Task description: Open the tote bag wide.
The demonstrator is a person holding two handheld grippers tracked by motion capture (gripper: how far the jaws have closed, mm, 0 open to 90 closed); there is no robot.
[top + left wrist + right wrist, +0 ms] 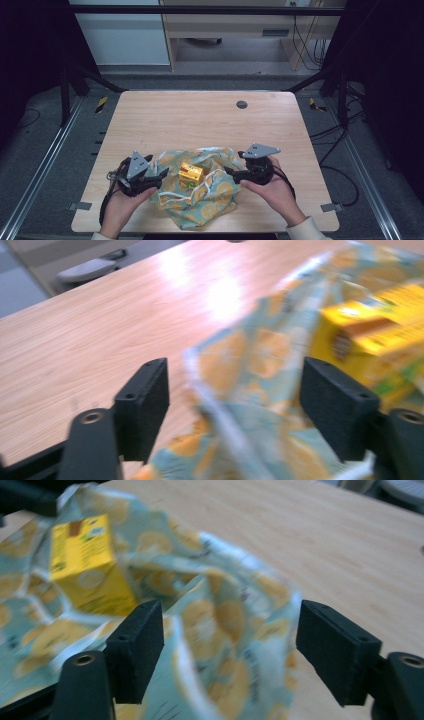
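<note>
Near desk edge: the patterned cloth bag (pixel 202 192) lies crumpled on the desk (pixel 200 120), between both claws. The left claw (pixel 162 174) is released, jaws spread wide, with a fold of the bag (pixel 240 390) standing between them, clear of both pads. The right claw (pixel 229 171) is likewise released, jaws wide, bag rim (pixel 225 630) between them and not pinched. A yellow carton (pixel 191 173) sits inside the bag at its centre. Farther back, a round grommet (pixel 242 104) is set in the desk.
</note>
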